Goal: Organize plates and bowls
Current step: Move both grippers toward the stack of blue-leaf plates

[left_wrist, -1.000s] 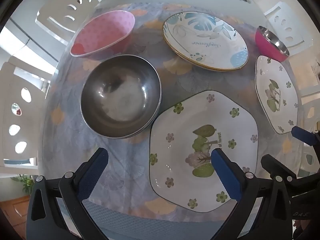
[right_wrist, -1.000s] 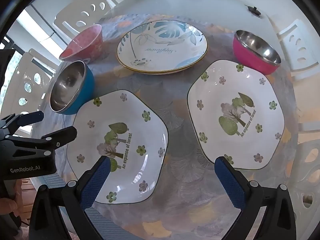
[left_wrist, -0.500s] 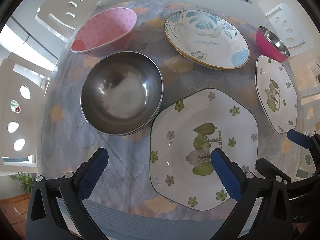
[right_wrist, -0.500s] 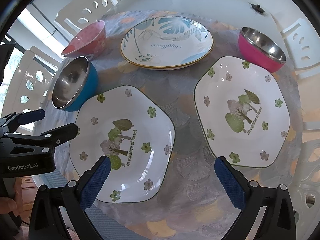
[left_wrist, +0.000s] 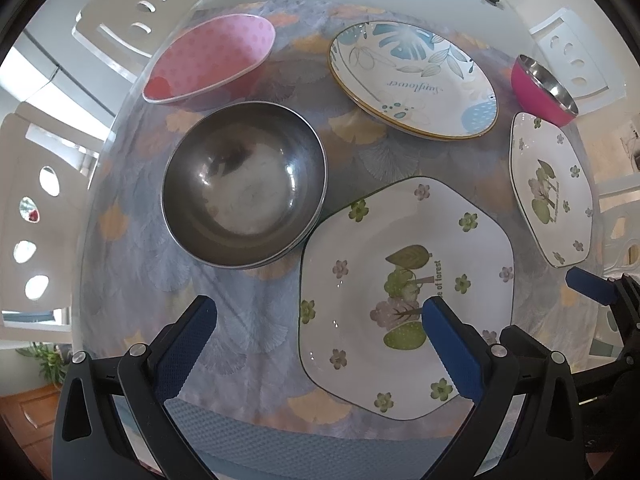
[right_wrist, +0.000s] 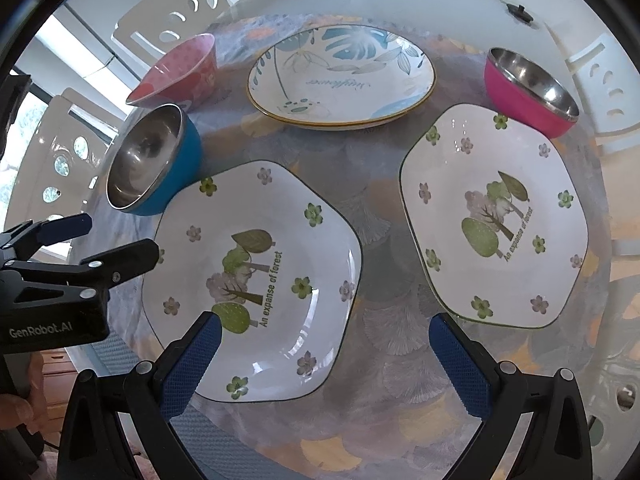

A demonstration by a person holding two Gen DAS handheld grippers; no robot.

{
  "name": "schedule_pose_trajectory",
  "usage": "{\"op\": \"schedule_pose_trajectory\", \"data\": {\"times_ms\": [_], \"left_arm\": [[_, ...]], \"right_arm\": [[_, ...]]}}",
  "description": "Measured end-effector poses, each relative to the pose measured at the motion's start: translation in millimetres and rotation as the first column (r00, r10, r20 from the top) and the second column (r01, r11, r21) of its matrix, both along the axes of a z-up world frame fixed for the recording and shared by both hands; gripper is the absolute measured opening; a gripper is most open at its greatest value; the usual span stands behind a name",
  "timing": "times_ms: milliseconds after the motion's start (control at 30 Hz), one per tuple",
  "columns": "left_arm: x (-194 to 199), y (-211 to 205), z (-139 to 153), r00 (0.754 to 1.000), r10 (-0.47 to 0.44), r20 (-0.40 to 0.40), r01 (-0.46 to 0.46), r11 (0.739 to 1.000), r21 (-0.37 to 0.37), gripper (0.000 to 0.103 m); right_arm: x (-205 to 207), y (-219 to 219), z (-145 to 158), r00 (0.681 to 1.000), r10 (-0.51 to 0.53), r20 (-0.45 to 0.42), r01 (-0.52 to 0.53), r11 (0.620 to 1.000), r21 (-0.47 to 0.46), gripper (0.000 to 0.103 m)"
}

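Glossy patterned cloth covers the counter (right_wrist: 384,216) under two hexagonal ceramic plates (right_wrist: 256,280) and a steel-lined blue bowl (right_wrist: 152,160). Left tongs (left_wrist: 320,340) and right tongs (right_wrist: 324,364) both hang spread, holding nothing.

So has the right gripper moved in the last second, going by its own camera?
Yes. In the right wrist view the right gripper has eased forward and left: the left forest plate sits lower and farther right between its open fingers, and the pink steel bowl shifted right.

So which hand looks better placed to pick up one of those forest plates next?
Probably the left. The left gripper is open with one finger already above the nearer forest plate; the right gripper hangs between both plates.
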State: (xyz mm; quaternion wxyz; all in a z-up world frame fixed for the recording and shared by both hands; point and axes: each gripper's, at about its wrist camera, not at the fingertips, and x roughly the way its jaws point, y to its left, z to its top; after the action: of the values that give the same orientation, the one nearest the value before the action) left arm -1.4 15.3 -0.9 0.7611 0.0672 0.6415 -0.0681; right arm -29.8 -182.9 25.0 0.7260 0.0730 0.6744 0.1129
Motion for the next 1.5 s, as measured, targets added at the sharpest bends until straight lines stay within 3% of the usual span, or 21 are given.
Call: {"op": "schedule_pose_trajectory", "data": {"times_ms": [767,1333,1500], "left_arm": [[-3,-1,2,1.0,-0.008,0.002,0.008,1.0,-0.006,0.102],[-28,9,12,0.999,-0.047,0.003,0.047,0.999,-0.009,0.102],[-22,9,29,0.997,-0.076,-0.011,0.076,0.996,-0.037,0.102]], "right_arm": [[-4,-3,-2,0.999,-0.007,-0.032,0.007,1.0,-0.012,0.103],[-34,0,17,0.999,-0.049,-0.023,0.048,0.999,-0.014,0.103],[-34,-5,30,0.999,-0.039,-0.023,0.038,0.999,-0.012,0.103]]}}
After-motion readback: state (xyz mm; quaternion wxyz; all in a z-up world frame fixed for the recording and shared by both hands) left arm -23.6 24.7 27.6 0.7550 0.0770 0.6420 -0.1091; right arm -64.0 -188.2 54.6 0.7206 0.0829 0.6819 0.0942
